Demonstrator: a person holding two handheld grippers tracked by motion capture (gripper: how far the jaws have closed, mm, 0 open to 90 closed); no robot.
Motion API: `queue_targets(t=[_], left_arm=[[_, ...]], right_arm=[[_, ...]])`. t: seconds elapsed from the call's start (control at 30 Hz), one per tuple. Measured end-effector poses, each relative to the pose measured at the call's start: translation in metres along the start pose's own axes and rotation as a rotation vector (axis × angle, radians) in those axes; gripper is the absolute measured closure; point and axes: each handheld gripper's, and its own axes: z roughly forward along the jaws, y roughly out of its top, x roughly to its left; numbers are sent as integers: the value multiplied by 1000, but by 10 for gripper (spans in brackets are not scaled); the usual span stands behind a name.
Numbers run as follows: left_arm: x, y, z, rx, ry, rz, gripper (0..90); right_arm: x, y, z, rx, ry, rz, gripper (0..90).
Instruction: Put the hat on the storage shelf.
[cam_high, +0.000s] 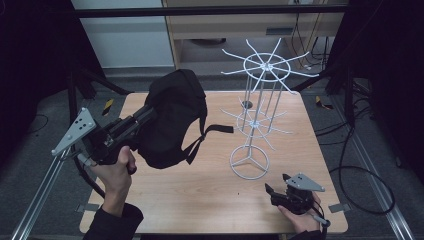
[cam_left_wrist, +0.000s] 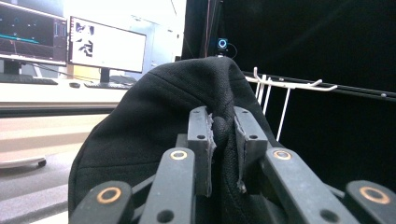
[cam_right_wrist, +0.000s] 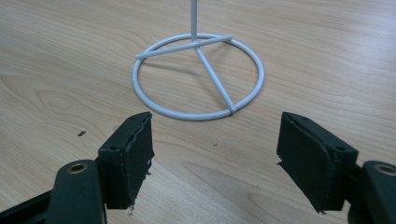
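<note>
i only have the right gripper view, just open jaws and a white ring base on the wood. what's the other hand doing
Observer: The left gripper is shut on a black backpack, pinching a fold of its fabric and holding it above the table.
Operator: is the bag near that stand
Observer: It hangs to the left of the white wire rack; one strap trails toward the rack's lower tier.
Operator: what's above the ring i see
Observer: Two tiers of radiating hook arms on a thin pole, all bare.
Operator: and where's my gripper
Observer: The right gripper rests low by the table's near right corner, jaws open toward the rack's base.
</note>
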Motion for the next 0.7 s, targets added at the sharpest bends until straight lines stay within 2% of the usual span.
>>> queue_targets(t=[0.37,0.47,0.7], left_arm=[[-1,21,6,29,-5,43,786],[-4,31,8,37,-1,78,787],[-8,45,12,10,-22,85,787]], right_arm=[[0,0,0,-2,-2,-2,271],[-1,0,0,-3,-8,-6,270],[-1,0,0,-5,-7,-9,269]])
